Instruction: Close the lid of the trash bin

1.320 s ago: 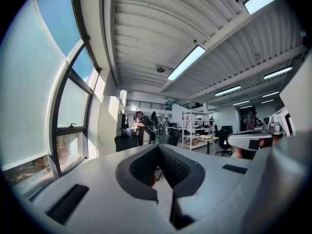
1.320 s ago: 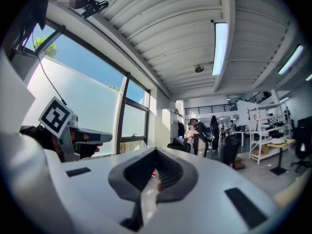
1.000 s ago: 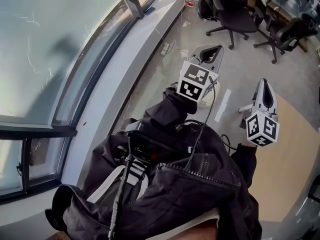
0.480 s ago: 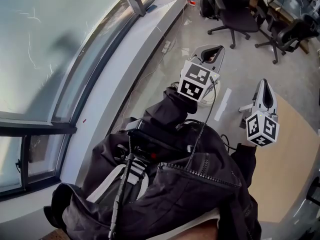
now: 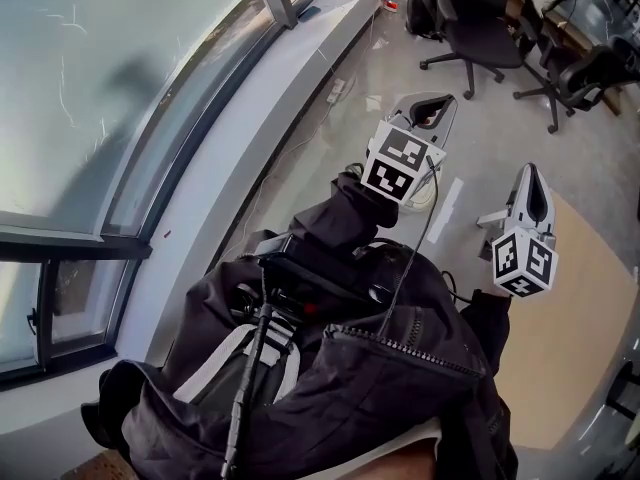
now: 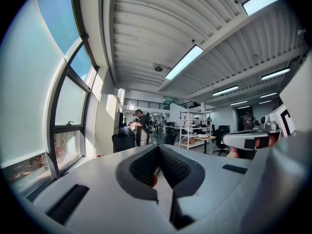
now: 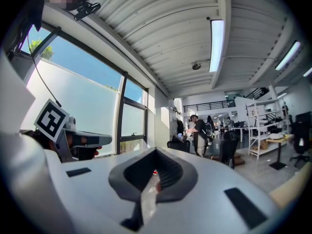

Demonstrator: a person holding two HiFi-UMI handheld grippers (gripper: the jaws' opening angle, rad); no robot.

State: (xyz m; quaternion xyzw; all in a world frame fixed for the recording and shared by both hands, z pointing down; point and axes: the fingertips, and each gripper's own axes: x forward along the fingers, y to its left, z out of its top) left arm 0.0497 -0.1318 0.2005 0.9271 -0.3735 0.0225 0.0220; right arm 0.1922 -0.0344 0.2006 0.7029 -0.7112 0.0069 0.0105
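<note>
Both white plastic tools, left tool (image 5: 432,108) and right tool (image 5: 530,178), pinched shut, empty; I can't spot any bin, so step's unclear.

Operator wears a black jacket (image 5: 400,388) with a metal-toothed zip (image 5: 400,348) running toward 3 o'clock and black sleeves (image 5: 345,218). At 7 o'clock, white-striped straps (image 5: 262,353) sit beside a black chest rig (image 5: 300,288) with a small red spot. Left gripper (image 5: 437,103) at 1 o'clock and right gripper (image 5: 528,171) at 3 o'clock have pale grey shells, each with a cube (image 5: 402,163) of black-and-white square markers; a thin black cable (image 5: 405,268) leaves the left cube toward 6 o'clock, and the fingers (image 6: 173,167) are dark grey, ribbed and V-notched.
</note>
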